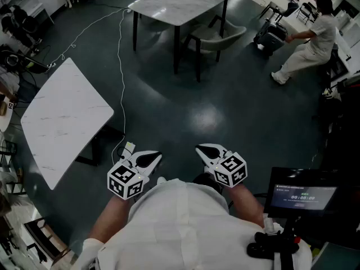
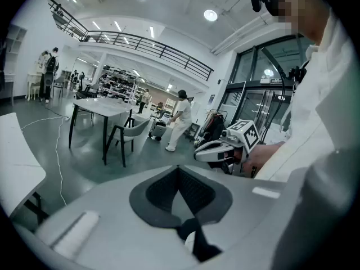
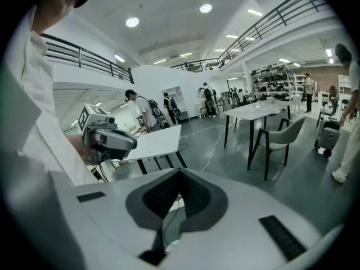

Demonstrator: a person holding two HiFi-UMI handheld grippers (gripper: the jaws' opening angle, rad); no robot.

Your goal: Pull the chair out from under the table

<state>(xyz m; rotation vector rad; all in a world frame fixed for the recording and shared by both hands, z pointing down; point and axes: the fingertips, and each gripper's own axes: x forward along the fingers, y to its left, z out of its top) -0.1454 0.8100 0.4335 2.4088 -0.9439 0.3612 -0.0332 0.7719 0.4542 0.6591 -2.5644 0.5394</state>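
A grey chair (image 1: 216, 38) is tucked under the far marble table (image 1: 174, 1), well across the floor from me. Both grippers hang close to my body, far from the chair. My left gripper (image 1: 156, 157) is shut with nothing in it, and my right gripper (image 1: 200, 148) is shut and empty too. In the left gripper view the shut jaws (image 2: 179, 172) point toward the chair (image 2: 132, 131) and its table (image 2: 104, 107). In the right gripper view the shut jaws (image 3: 180, 176) face the chair (image 3: 284, 134) and the table (image 3: 261, 110).
A second white marble table (image 1: 62, 117) stands close on my left. A white cable (image 1: 121, 66) runs across the dark floor. A person (image 1: 309, 44) pushes a suitcase (image 1: 271, 35) at the far right. A monitor (image 1: 304, 196) stands at my right.
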